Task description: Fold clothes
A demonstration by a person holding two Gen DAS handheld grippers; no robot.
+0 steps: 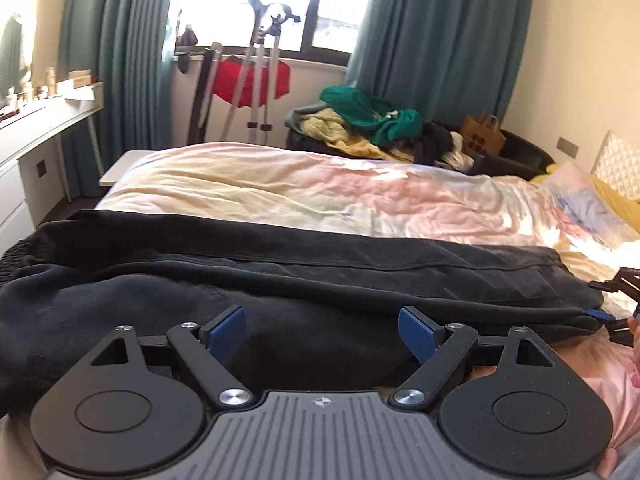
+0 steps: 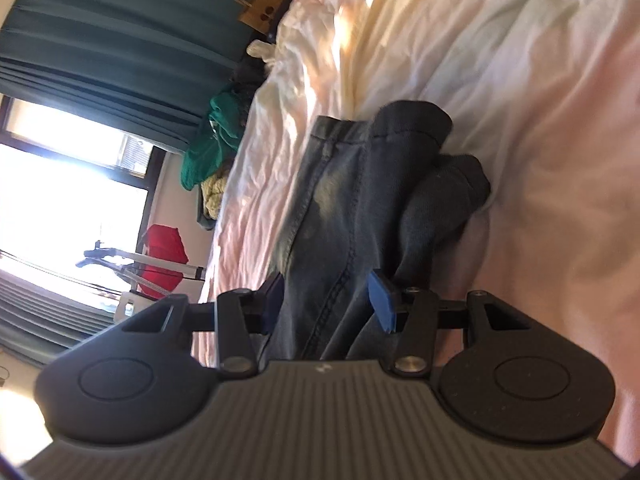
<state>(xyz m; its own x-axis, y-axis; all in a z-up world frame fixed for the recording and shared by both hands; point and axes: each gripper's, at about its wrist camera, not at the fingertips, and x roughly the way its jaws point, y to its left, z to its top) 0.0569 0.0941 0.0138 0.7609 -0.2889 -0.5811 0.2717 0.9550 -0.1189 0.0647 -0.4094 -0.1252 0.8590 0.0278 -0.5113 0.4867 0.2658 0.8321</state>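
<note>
Presently — step: dark trousers (image 1: 280,276) lie lengthwise on the bed (image 1: 320,188), half-folded.
Left gripper (image 1: 320,336): wide open, empty, above the cloth.
Right gripper (image 2: 326,300): parted, straddling the hem end — probably not yet clamped.
Next: close, lift, fold across.

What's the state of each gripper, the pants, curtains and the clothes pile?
left gripper: open, over the pants' near edge, nothing clamped
right gripper: open, fabric between its fingers, not clamped
black pants: lying lengthwise on the bed, legs together
curtains: drawn apart
clothes pile: heaped, unfolded
</note>
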